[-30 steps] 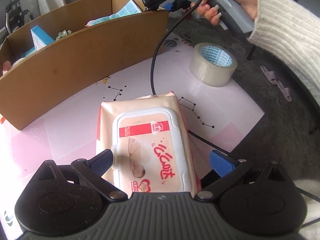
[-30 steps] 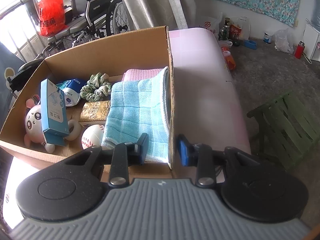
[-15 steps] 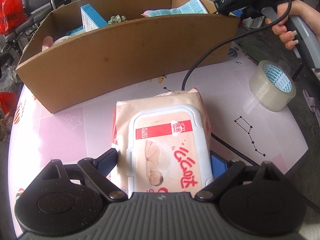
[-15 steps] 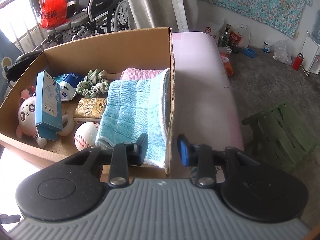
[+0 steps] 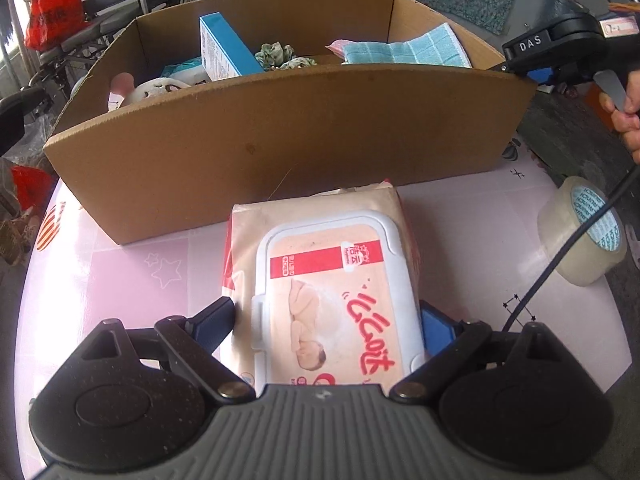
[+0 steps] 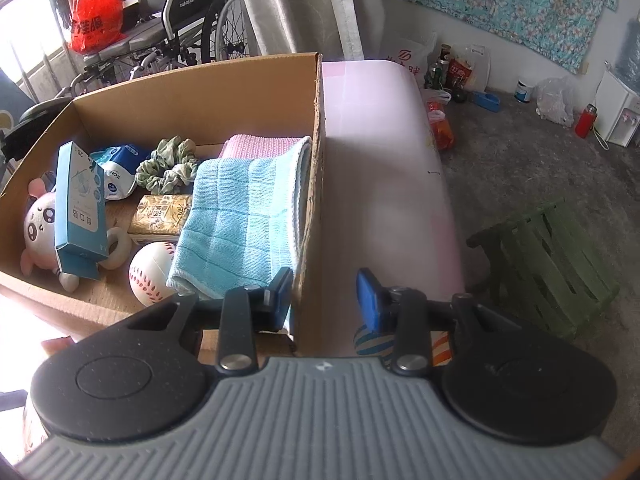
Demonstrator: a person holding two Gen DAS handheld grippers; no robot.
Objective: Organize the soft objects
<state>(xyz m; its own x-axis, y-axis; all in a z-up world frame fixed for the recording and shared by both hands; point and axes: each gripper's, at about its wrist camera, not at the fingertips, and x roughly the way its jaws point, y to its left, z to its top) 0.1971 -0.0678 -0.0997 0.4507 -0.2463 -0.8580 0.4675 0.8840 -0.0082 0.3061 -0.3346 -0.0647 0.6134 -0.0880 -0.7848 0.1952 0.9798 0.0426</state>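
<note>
A peach wet-wipes pack with a white flip lid lies on the pink table, in front of the cardboard box. My left gripper is shut on it, one pad pressing on each long side. My right gripper hangs over the box's right end and its jaws are opening. The box's side wall runs into the gap beside the left finger, and no pad presses on it. Inside the box lie a folded blue towel, a pink cloth, a green scrunchie and a white plush toy.
The box also holds a baseball, a blue carton and a tissue pack. A tape roll stands at the table's right edge, crossed by a black cable. A hand shows at the right. A green stool stands beside the table.
My left gripper's jaws have closed onto the wipes pack, and its view has swung to face the box squarely. The right gripper has hardly moved.
</note>
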